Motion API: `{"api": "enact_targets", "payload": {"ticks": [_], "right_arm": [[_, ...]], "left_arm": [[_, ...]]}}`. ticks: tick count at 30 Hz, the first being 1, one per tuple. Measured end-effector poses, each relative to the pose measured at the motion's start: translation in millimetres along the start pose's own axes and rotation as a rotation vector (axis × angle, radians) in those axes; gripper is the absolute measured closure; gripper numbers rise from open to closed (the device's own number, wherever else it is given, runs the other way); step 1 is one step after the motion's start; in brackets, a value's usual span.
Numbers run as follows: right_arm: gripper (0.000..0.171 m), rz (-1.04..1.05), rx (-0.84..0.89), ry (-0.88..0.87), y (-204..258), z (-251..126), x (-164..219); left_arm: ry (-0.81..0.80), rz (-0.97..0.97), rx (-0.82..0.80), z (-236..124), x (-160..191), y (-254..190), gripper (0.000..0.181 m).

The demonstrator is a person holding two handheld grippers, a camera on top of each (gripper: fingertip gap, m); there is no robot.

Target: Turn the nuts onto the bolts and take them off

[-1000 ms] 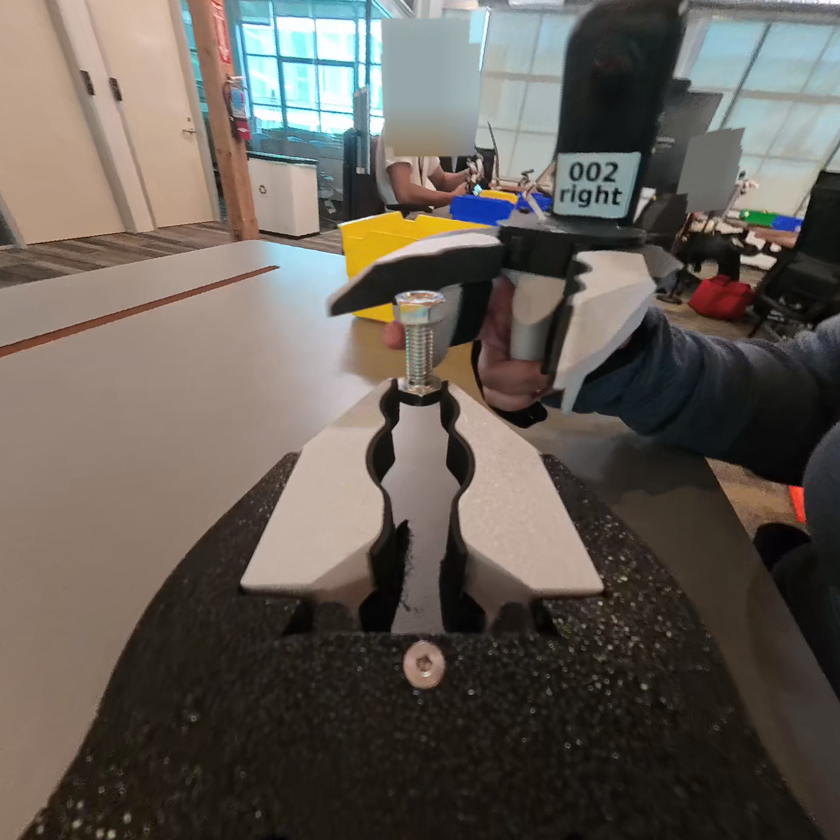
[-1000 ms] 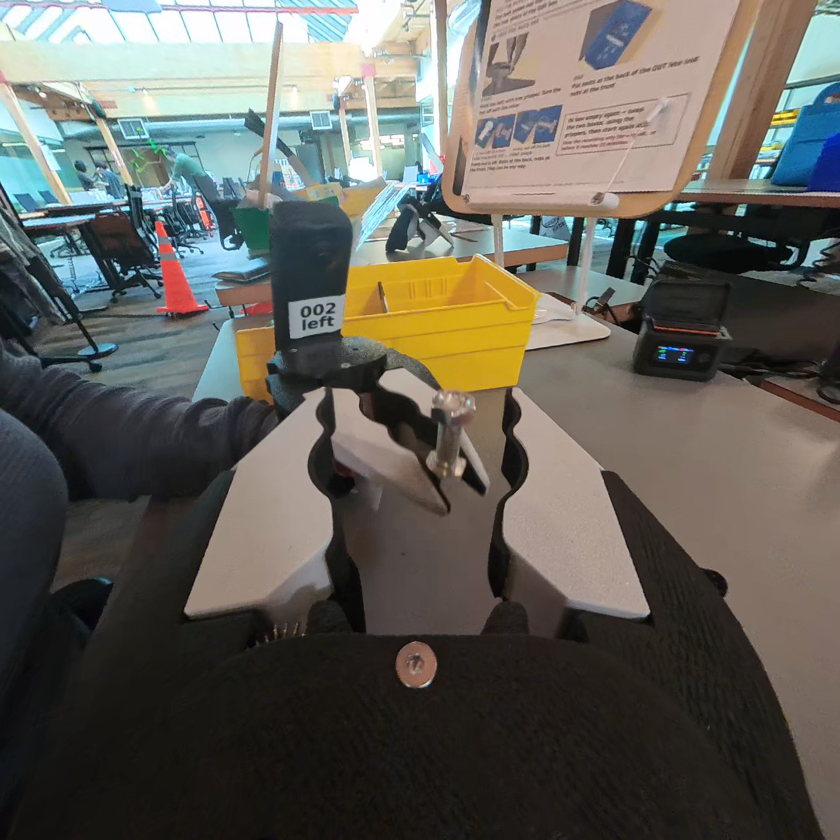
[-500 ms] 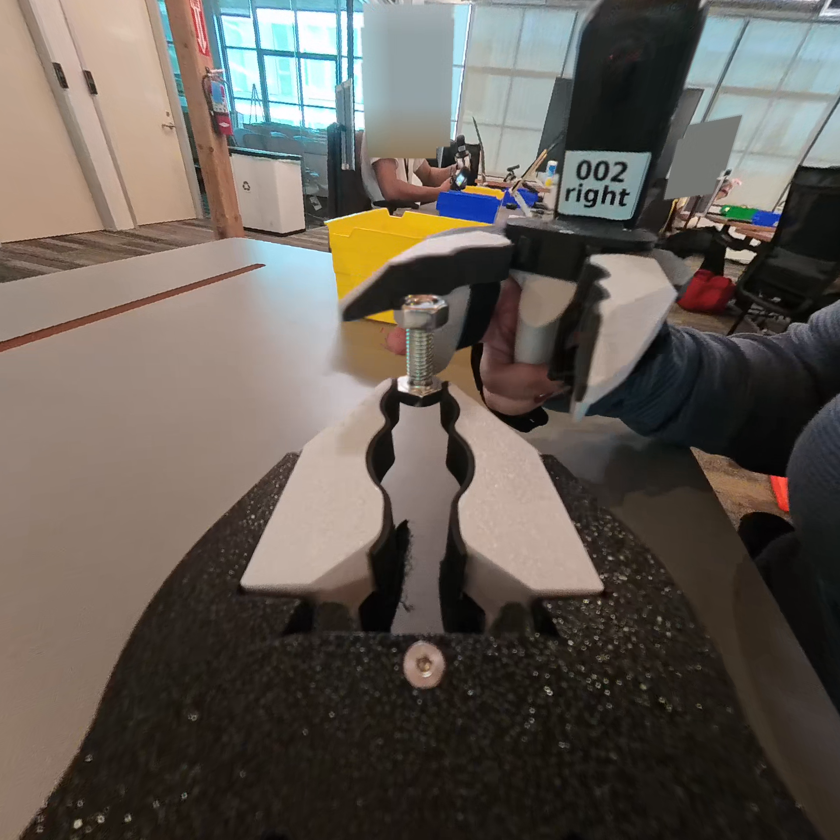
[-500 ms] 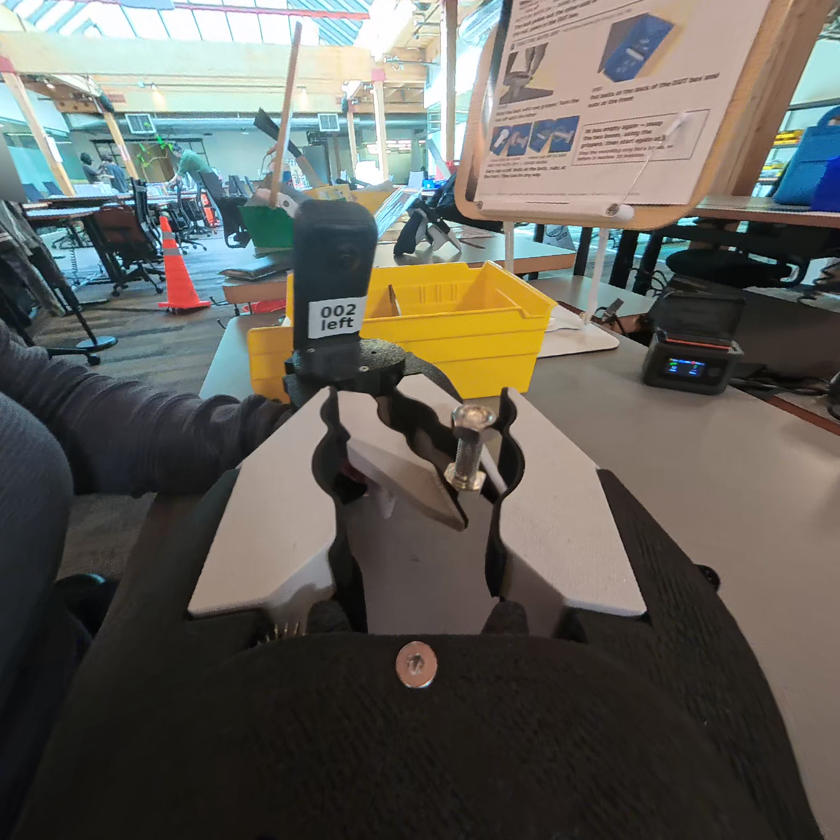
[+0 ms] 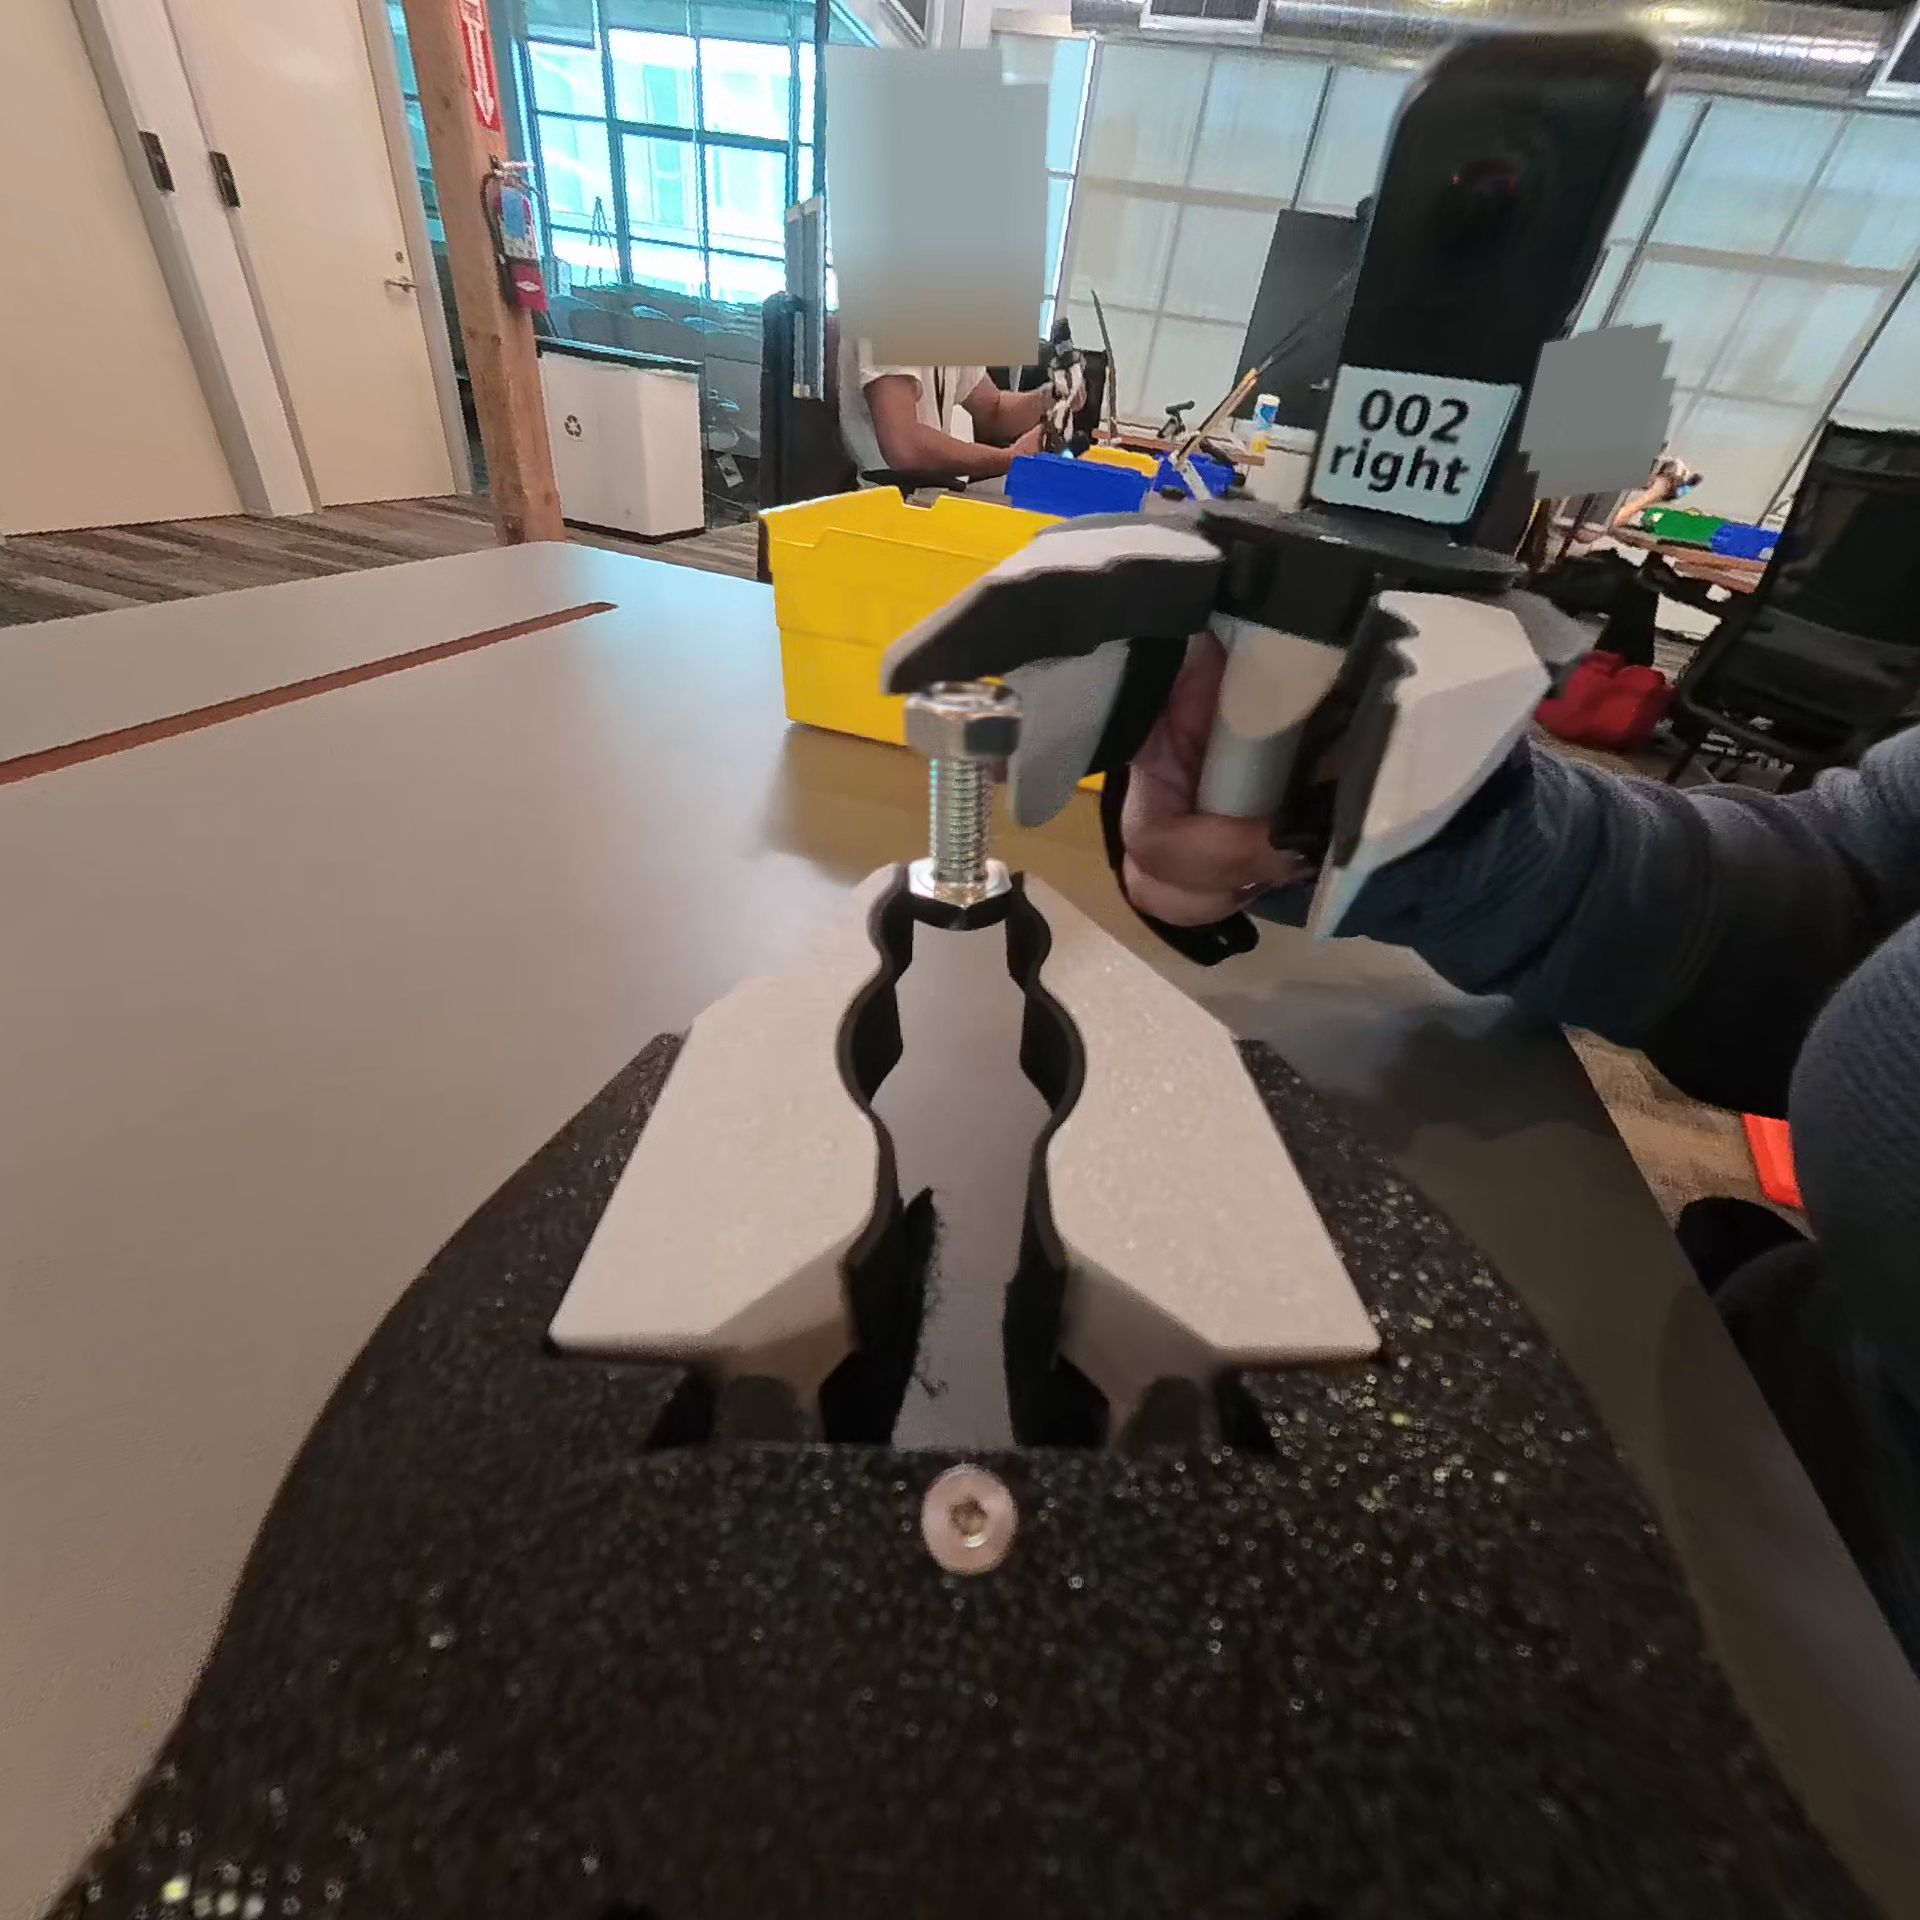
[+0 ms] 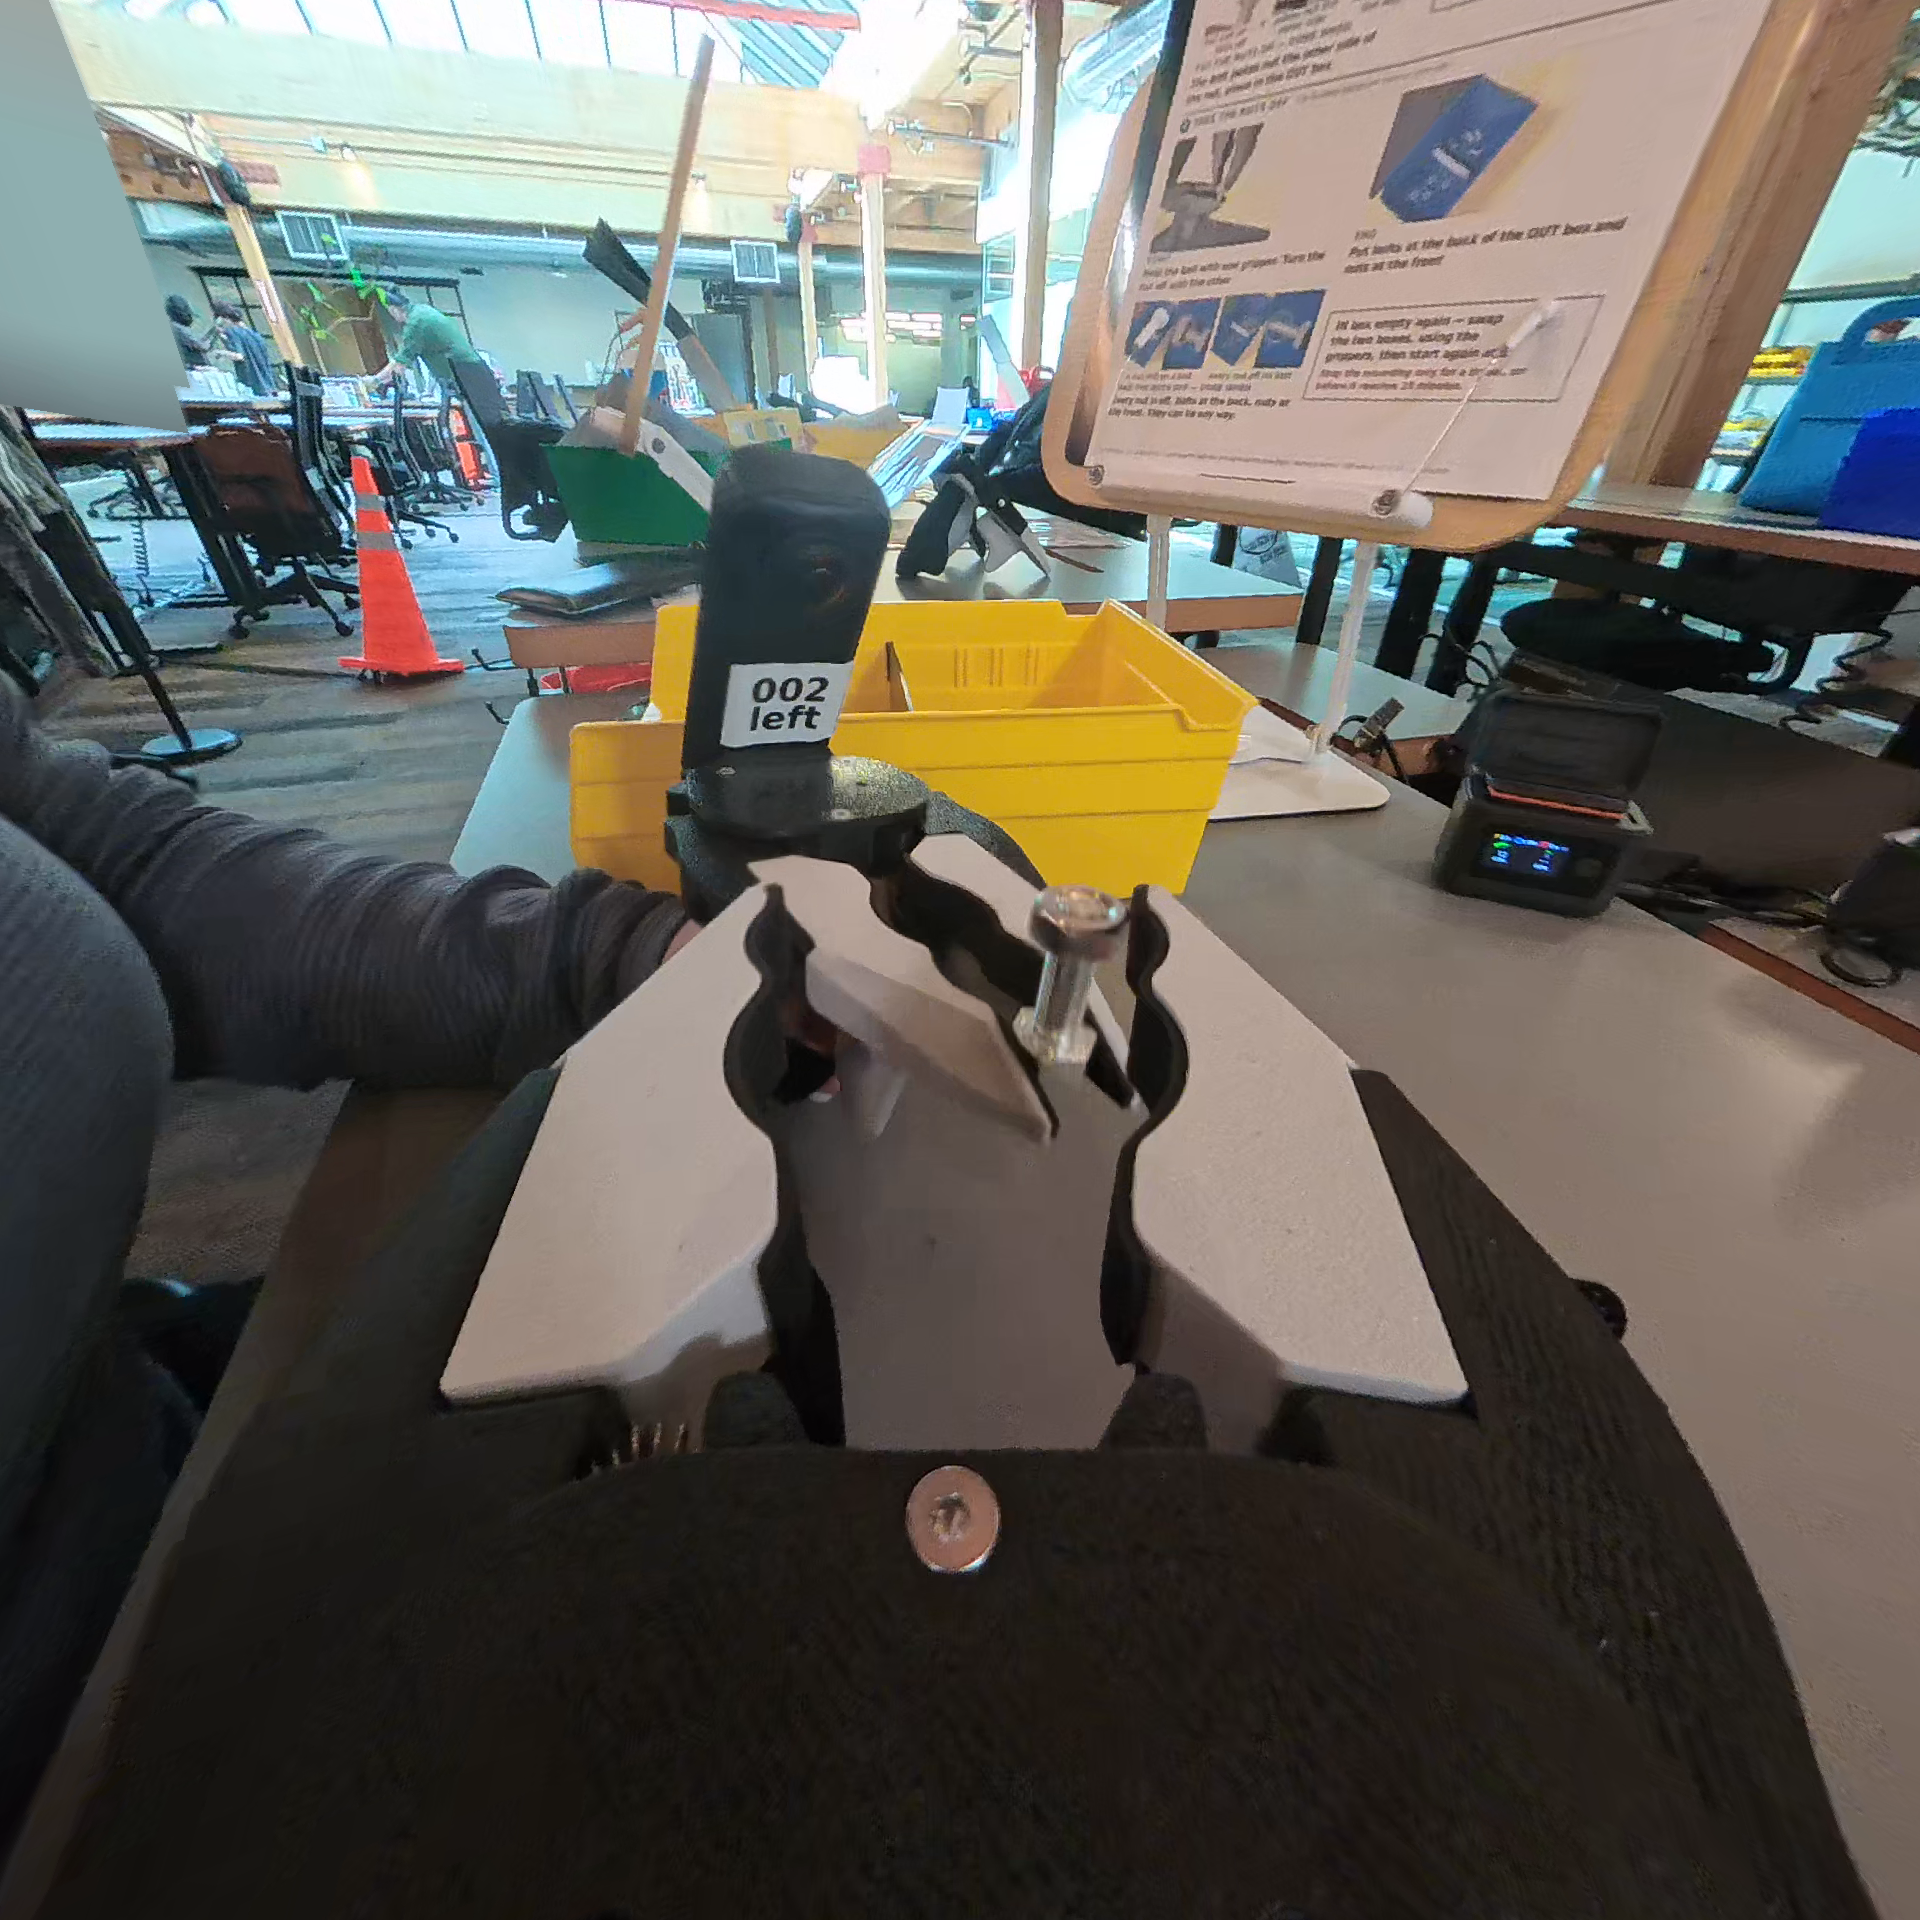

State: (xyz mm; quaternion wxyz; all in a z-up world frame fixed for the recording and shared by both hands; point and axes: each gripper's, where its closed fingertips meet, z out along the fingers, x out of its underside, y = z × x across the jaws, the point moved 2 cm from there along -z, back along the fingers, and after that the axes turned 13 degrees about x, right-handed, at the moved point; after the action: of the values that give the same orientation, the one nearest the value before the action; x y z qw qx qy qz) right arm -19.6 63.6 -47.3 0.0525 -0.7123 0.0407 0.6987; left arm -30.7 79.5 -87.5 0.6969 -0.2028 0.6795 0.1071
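- The left gripper is clenched on a nut at the very tips of its jaws, and the bolt stands upright out of that nut, hex head on top, held above the table.
- Only the lowest threads sit in the nut; nearly the whole threaded shank is bare between nut and head, so by this showing the pair is barely joined.
- The right gripper is released, its jaws spread wide. In the right wrist view the bolt lies inside that gap, close against the right-hand finger, with the head level with the fingertips.
- What has changed over the last second: in the right wrist view the bolt has slid from the middle of the open gap, well short of the tips, to a spot deeper between the fingers and off to the right. The right gripper has moved in on the bolt while staying spread.
- In the left wrist view the right gripper's upper finger is just above, perhaps touching, the bolt head; a second ago it stood in much the same place, and the bolt's height above the nut looks unchanged.
- Reading: no turning has happened in this interval. The right gripper seems to be lining up to close on the head or shank so the bolt can be spun against the held nut.
- Whether the nut is going on or coming off cannot be told from these views.
- A yellow bin waits behind on the table.
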Motion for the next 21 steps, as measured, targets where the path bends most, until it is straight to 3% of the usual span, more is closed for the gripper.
{"api": "enact_targets", "payload": {"ticks": [2, 7, 10, 14, 17, 21], "right_arm": [[0.114, 0.025, 0.012, -0.008, -6.9, -9.4, -1.5], [0.102, 0.030, 0.043, -0.006, -8.5, 5.9, -0.7], [0.099, 0.015, 0.002, 0.021, 3.6, 11.2, 5.5], [0.118, 0.047, -0.011, 0.011, -4.5, -11.0, 1.4], [0.107, 0.041, 0.052, -0.004, -14.7, -6.3, 0.8], [0.100, 0.012, 0.003, 0.017, -0.5, 14.0, 7.8]], "left_arm": [[-0.014, -0.024, -0.006, -1.5, -0.9, 3.0, 0.166], [0.058, 0.036, 0.020, 6.1, 5.7, -5.5, 0.166], [0.023, 0.018, 0.008, 2.1, 2.2, -2.5, 0.165], [-0.005, -0.012, -0.011, -1.7, -0.2, 2.7, 0.166], [0.022, 0.022, 0.024, 3.2, 2.1, -4.5, 0.166], [0.030, 0.041, 0.060, 6.6, 2.9, -11.2, 0.166]]}}
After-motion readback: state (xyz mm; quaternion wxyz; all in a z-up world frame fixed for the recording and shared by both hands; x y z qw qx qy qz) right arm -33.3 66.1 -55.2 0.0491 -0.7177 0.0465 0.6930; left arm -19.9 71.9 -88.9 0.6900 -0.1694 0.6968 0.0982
